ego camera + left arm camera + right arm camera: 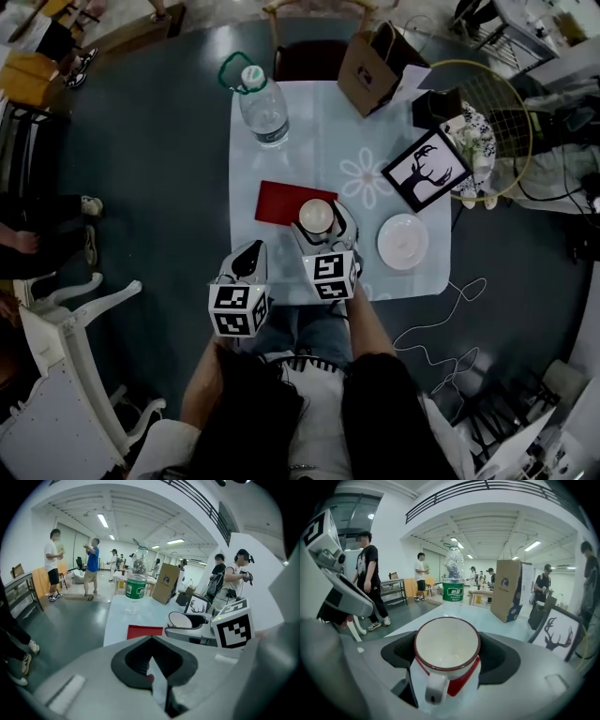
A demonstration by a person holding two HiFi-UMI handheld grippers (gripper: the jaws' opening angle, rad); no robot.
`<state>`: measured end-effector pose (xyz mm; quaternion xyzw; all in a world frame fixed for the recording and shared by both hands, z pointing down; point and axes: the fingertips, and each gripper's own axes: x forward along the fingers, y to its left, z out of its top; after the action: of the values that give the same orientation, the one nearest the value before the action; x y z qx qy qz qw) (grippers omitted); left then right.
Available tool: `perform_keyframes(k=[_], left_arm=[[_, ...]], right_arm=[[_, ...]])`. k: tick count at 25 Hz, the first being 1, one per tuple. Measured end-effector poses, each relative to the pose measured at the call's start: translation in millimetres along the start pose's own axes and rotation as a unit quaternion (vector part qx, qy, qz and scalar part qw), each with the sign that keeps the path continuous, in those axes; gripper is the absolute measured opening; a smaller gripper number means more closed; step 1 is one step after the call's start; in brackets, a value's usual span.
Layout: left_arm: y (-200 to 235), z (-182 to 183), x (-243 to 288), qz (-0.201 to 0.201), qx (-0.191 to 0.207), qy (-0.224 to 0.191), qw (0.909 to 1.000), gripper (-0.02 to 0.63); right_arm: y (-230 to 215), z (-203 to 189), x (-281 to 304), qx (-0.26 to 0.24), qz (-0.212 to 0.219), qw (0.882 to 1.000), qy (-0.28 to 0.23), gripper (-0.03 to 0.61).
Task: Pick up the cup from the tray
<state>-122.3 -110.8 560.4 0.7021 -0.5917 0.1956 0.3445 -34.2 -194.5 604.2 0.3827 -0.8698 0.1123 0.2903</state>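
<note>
- The cup (447,644) sits between the jaws of my right tool (319,223), mouth up, handle toward me. I took it by the sides, I think, so the handle stays clear of the pads.
- The jaws press on both sides of the cup. I cannot tell whether it has left the tray (281,202) yet. Red shows just under the cup, so at most it is barely off.
- The tray lies flat near the middle of the table (319,122), and the cup is over its right near corner, the part closest to my reach.
- My left tool (151,641) is closed on nothing. It hangs over the table's near edge, just left of the right one, probably kept back so the lift has room.
- Farther out stand a bottle (262,108) at far left and a bag (375,66) at far right, with a picture (427,171) and a plate (403,241) to the right. All are well apart from the cup.
- Count: one cup, one tray, one bottle, one bag, one picture, one plate, two tools.
</note>
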Motion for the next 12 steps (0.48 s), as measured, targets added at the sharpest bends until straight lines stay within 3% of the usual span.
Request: perform_keyframes(k=[12], left_arm=[[-40.3, 1.0, 12.9, -0.05, 0.042, 0.011, 0.9978, 0.0]], right_arm=[[-66.1, -25.8, -46.6, 0.049, -0.091, 0.995, 0.001, 0.417]])
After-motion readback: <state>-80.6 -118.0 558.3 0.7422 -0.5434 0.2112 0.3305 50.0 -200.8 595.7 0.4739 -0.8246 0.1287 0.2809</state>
